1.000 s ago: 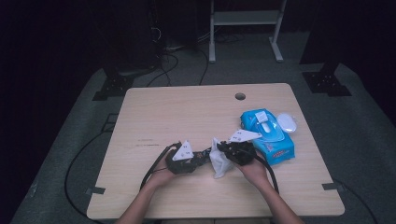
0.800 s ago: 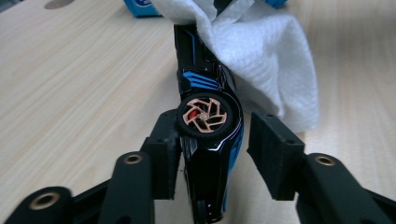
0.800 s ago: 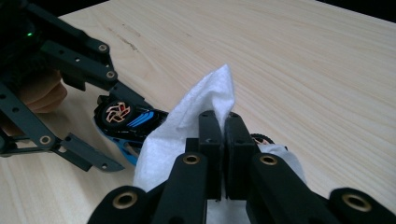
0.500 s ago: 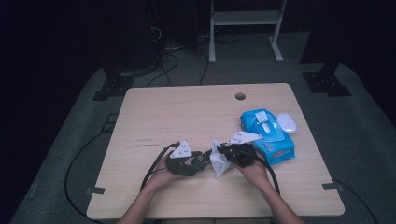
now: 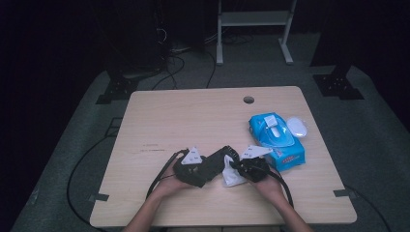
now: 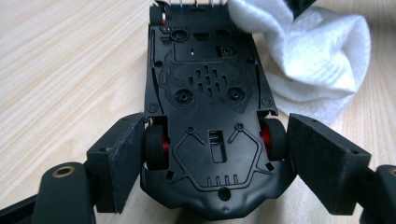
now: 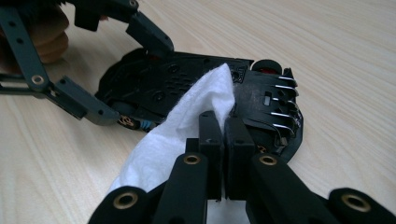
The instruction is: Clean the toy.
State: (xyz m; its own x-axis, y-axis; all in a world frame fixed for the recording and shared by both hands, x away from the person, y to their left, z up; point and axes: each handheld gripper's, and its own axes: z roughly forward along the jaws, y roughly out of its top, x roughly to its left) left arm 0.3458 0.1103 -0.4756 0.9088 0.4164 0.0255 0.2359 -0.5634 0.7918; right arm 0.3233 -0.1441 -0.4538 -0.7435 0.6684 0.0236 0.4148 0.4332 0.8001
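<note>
Wooden table (image 5: 193, 116), toy car (image 6: 210, 116) (upside down), white wipe (image 7: 187, 121)

Table (image 5: 193, 116): toy car (image 5: 212, 164) upside down near front edge, approx centre, underside up. Left gripper (image 5: 205, 169) at car's left end, one jaw on each side of car, against the wheels. Wipe (image 5: 231, 175) just right of car, touching its far end. Right gripper (image 5: 238, 168) right of wipe, jaws pinched on it, wipe pressed onto car underside. Wipes pack (image 5: 275, 140) behind & right of right gripper, near right edge. Cable hole (image 5: 248, 100) at back of table.
</note>
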